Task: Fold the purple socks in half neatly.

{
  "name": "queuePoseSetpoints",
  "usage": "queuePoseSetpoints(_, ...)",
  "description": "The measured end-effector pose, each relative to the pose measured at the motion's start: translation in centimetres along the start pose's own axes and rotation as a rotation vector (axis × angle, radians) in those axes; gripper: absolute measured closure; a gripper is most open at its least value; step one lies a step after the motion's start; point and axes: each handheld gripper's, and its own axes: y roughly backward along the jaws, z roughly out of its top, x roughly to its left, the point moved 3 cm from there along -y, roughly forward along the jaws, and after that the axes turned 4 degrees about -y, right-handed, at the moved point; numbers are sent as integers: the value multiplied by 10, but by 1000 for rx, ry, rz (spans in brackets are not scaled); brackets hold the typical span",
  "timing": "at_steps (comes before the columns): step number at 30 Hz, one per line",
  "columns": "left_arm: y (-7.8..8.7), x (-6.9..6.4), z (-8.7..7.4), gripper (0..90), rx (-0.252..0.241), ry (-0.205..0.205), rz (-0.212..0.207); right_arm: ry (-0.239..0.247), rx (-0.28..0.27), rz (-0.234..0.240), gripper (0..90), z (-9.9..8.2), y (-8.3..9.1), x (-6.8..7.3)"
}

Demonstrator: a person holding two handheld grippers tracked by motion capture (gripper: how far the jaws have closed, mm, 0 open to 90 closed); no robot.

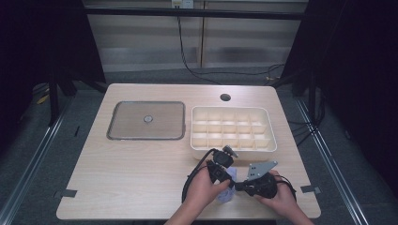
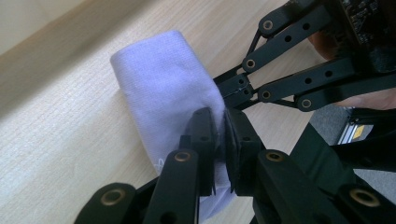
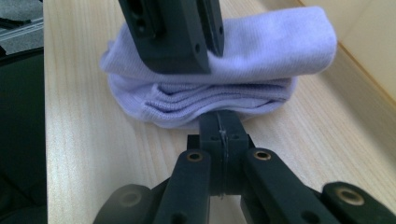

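We note a pale lilac folded cloth, fine-ribbed, pinched between our black fingers. Beyond them: cream divider tray, grey lid, light woodgrain table.

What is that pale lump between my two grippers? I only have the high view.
Observer: A folded lavender cloth, several ribbed layers stacked, lying on the table.
Operator: Is the left gripper gripping it?
Observer: Yes. The left gripper has its jaws closed on the cloth's upper fold.
Operator: And the right one?
Observer: The right gripper is shut, with its tips against the edge of the lower layers. I can't tell whether any fabric is pinched.
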Motion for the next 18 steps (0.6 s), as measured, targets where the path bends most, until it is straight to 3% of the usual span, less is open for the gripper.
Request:
queuePoseSetpoints(16,-9,1,-3,823,8,0,28,-21,-4,16,900,-1,1,-2)
queuePoseSetpoints(18,-10,3,-4,824,2,-5,17,-18,-2,16,900,-2,1,-2)
